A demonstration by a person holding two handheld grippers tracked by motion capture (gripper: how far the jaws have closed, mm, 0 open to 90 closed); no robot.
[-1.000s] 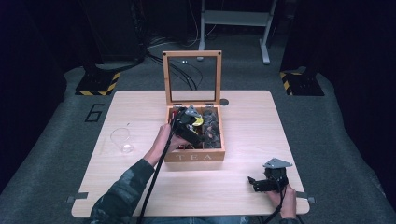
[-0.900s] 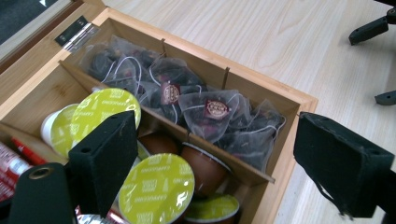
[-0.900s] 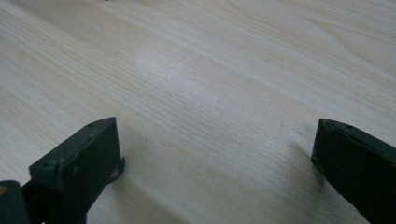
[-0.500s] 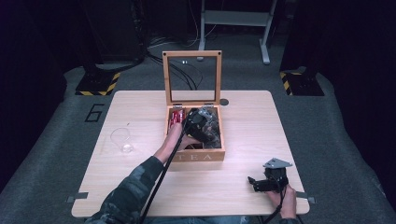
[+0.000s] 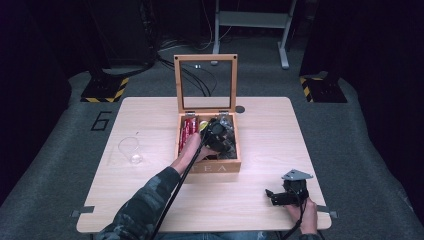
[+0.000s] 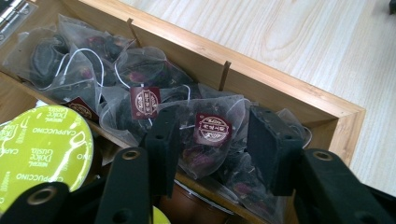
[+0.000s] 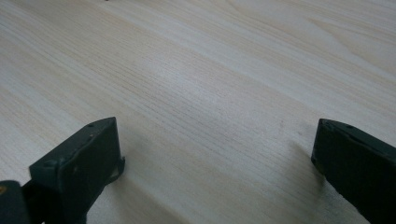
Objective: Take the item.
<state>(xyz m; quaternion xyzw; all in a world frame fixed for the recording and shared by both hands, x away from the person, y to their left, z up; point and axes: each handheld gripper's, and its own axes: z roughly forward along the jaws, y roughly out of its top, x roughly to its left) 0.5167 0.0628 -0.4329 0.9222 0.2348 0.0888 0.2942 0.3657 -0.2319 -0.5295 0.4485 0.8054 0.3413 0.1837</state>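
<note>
A wooden tea box (image 5: 210,167) stands mid-table with its glass-paned lid (image 5: 205,57) raised. My left gripper (image 5: 220,136) hangs inside the box over its right compartment. In the left gripper view it (image 6: 212,149) is open, its jaws on either side of a mesh tea bag (image 6: 205,149) with a dark red tag (image 6: 212,127). More tea bags (image 6: 140,70) lie behind it. A yellow-green cappuccino capsule (image 6: 42,149) sits in the neighbouring compartment. My right gripper (image 5: 272,196) rests low near the table's front right, open (image 7: 215,154) over bare wood (image 7: 210,70).
Red packets (image 5: 188,129) stand in the box's left compartment. A clear glass cup (image 5: 130,150) stands on the table to the left of the box. The box's wooden wall (image 6: 289,88) and a divider (image 6: 224,77) close in the tea bags.
My left gripper has moved right across the box, from the middle to the right compartment, uncovering the red packets. The right gripper has stayed put.
</note>
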